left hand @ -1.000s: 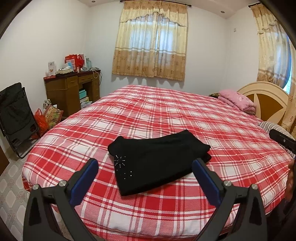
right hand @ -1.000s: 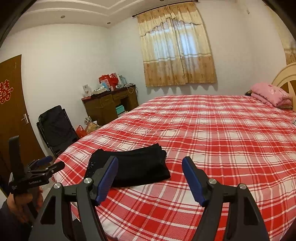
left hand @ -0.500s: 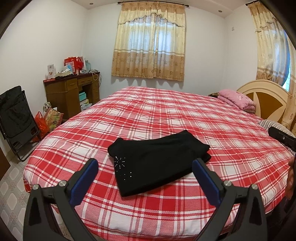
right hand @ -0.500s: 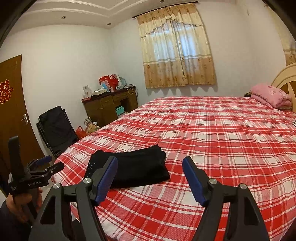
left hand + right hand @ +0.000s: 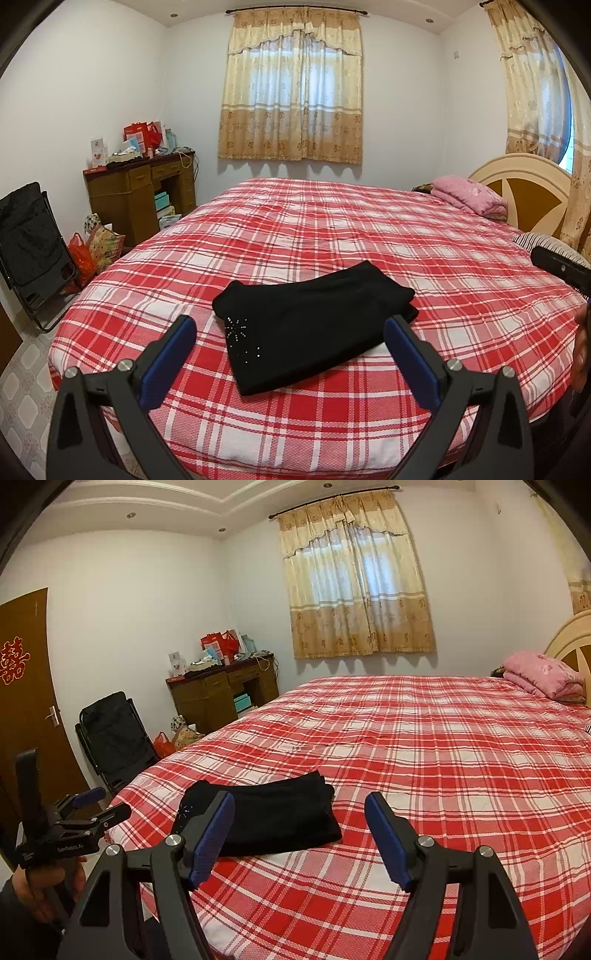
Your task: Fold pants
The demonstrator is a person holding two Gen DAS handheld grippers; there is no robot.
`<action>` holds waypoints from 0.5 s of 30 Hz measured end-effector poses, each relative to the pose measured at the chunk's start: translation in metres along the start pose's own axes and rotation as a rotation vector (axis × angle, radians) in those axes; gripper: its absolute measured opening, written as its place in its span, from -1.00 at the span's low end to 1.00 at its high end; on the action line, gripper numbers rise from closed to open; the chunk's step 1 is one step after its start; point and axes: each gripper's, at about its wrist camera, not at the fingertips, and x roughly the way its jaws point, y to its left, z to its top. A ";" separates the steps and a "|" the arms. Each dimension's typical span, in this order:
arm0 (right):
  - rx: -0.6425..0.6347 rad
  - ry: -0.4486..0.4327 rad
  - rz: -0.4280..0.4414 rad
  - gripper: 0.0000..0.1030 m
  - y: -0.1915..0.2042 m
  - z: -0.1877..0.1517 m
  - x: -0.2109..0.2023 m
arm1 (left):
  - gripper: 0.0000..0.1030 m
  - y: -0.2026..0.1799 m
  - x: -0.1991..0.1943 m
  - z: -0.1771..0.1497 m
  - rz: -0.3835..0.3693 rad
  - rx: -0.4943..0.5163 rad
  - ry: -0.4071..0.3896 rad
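Left wrist view barely differs from a second ago: the pants (image 5: 314,328) haven't budged, a compact black rectangle on the bed (image 5: 332,229), a bit ahead of your left claw (image 5: 290,350), with the rhinestone patch toward its left finger. What did change is slight: both cameras have drifted back and up a touch, so you're easing off the bed, not going in. Your left claw is spread wide and holding nothing. Same for your right claw (image 5: 299,834), and the pants (image 5: 269,819) sit ahead of it and off to its left, partly behind its left finger. My read is the folding is basically done. The bundle looks tidy, edges roughly stacked, so nothing's obviously left to fix.
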 end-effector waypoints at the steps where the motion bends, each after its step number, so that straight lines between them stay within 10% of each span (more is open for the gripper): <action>1: 0.000 0.001 0.000 0.45 0.000 0.000 0.000 | 1.00 0.000 0.000 0.000 0.004 0.000 0.001; 15: -0.015 0.016 -0.007 0.45 0.003 -0.003 0.005 | 1.00 0.006 -0.007 0.006 0.017 -0.036 -0.030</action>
